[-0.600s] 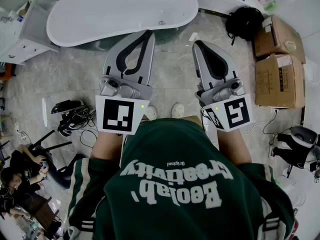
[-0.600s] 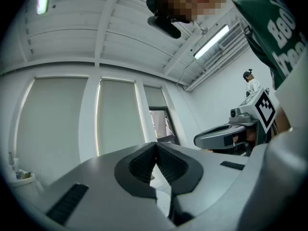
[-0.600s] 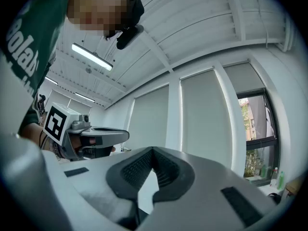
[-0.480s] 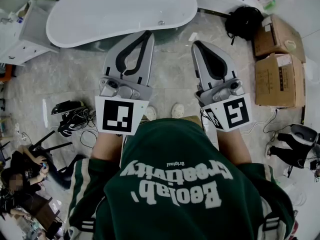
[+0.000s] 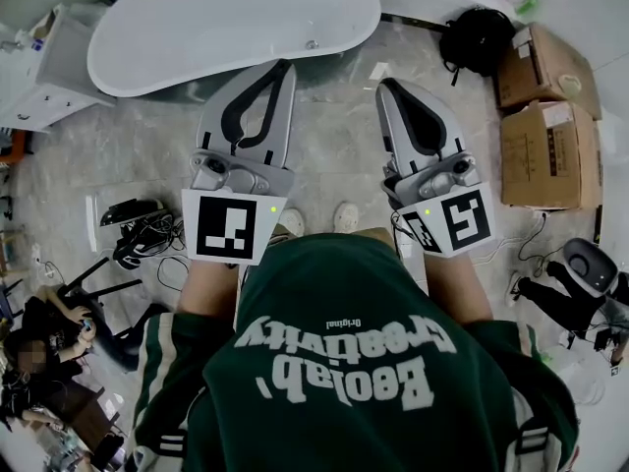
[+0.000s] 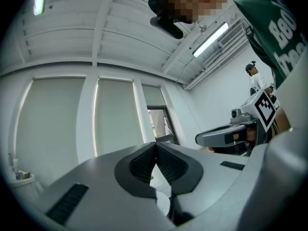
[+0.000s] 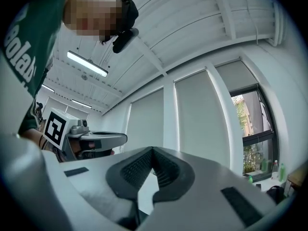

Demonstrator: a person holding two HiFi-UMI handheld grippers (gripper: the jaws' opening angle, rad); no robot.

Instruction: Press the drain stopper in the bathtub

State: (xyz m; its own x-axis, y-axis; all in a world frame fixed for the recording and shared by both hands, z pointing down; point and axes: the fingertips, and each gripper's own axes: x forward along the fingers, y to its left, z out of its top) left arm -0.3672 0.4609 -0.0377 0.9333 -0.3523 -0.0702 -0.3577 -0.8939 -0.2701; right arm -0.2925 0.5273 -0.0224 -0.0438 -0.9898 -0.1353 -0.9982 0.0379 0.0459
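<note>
White bathtub (image 5: pixel 226 28) stands apart from us; left gripper (image 5: pixel 287 65) and right gripper (image 5: pixel 385 86) both pressed together, empty; we may miss the stopper, unseen from here.

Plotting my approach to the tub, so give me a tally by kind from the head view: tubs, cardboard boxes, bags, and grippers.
bathtub: 1
cardboard boxes: 2
black backpack: 1
grippers, left gripper and right gripper, both shut and empty: 2
Total: 6
</note>
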